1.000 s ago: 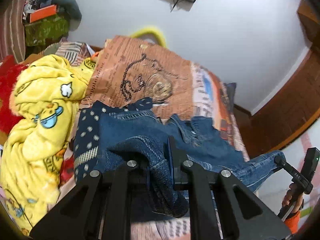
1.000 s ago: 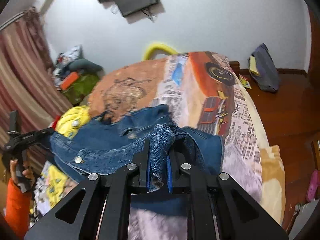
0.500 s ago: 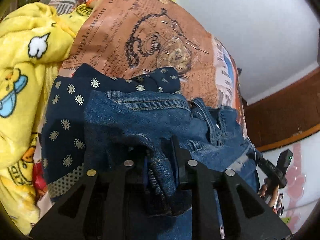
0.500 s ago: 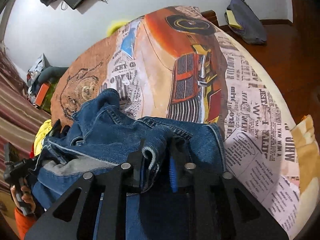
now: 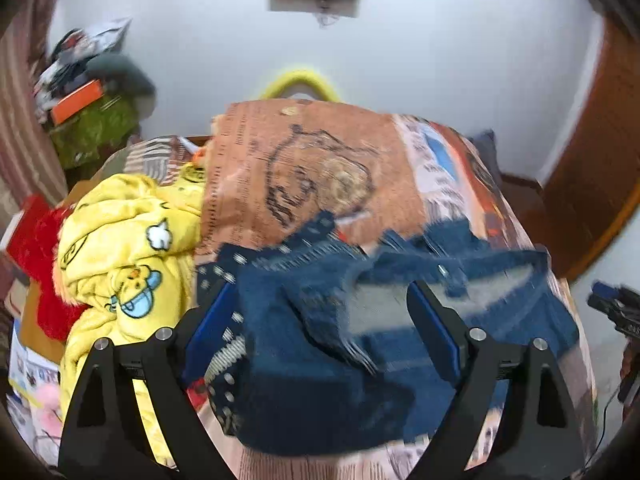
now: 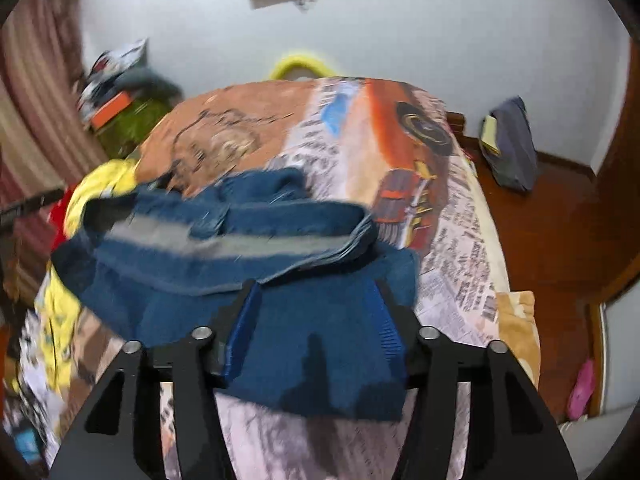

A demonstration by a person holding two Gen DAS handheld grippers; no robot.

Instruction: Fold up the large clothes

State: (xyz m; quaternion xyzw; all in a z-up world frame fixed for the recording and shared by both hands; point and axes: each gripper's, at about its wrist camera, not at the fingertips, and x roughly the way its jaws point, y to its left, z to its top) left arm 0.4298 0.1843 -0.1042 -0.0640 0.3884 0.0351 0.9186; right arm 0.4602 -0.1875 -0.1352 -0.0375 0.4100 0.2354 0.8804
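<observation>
A denim jacket (image 5: pixel 320 360) lies in a loose, doubled-over heap on the bed (image 5: pixel 320 152), which is covered by a sheet printed with newspaper text, a line-drawn animal and an orange car. The jacket is mid-blue, with a paler grey inner face showing as a long band (image 6: pixel 248 242) across its upper fold, and its edges are smeared by motion blur in both views, so seams and buttons cannot be made out. In the right wrist view the near part of the jacket lies flat and smooth, while the upper layer bunches into a thick rolled edge toward the car print. A dark navy cloth with small pale dots (image 5: pixel 224 280) peeks out from under the jacket's left side, next to a yellow cartoon-print blanket (image 5: pixel 128 248) and something red and fuzzy (image 5: pixel 44 248). The left gripper (image 5: pixel 320 320) stands with its blue-padded fingers spread wide, clear of the cloth. The right gripper (image 6: pixel 312 328) is likewise spread wide above the denim, gripping nothing.
</observation>
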